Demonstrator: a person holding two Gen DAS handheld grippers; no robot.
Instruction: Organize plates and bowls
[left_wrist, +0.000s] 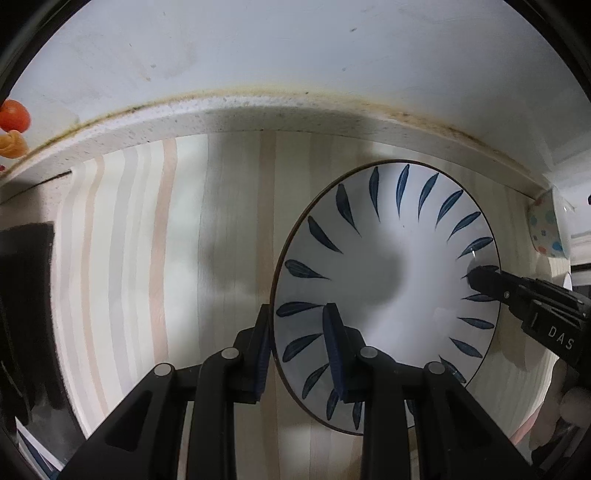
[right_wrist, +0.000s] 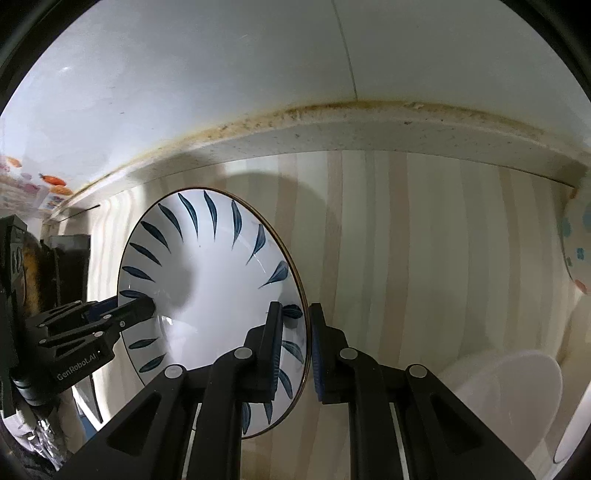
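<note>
Left wrist view: the left gripper (left_wrist: 299, 325) points down at a striped mat (left_wrist: 147, 236), its two fingers astride the rim of a white bowl with blue leaf strokes (left_wrist: 391, 273), one finger (left_wrist: 334, 343) inside the bowl and the other outside at the rim's 8 o'clock. The pads clamp the bowl wall. The bowl sits on the mat right of centre, near the speckled counter edge (left_wrist: 258, 114) that runs below a white wall (left_wrist: 295, 44). At the bowl's 3 o'clock the right gripper (left_wrist: 480, 282) reaches in over the rim. A spotted bowl (left_wrist: 546, 229) stands at the far right; an orange-red object (left_wrist: 14, 114) shows at the far left.

Right wrist view: the right gripper (right_wrist: 295, 332) straddles the same bowl (right_wrist: 207, 288) at its 4 o'clock rim and is clenched on the wall. The left gripper (right_wrist: 147, 306) grips the rim at 9 o'clock. A plain white bowl (right_wrist: 509, 398) lies at lower right, the spotted bowl (right_wrist: 576, 251) at right.
</note>
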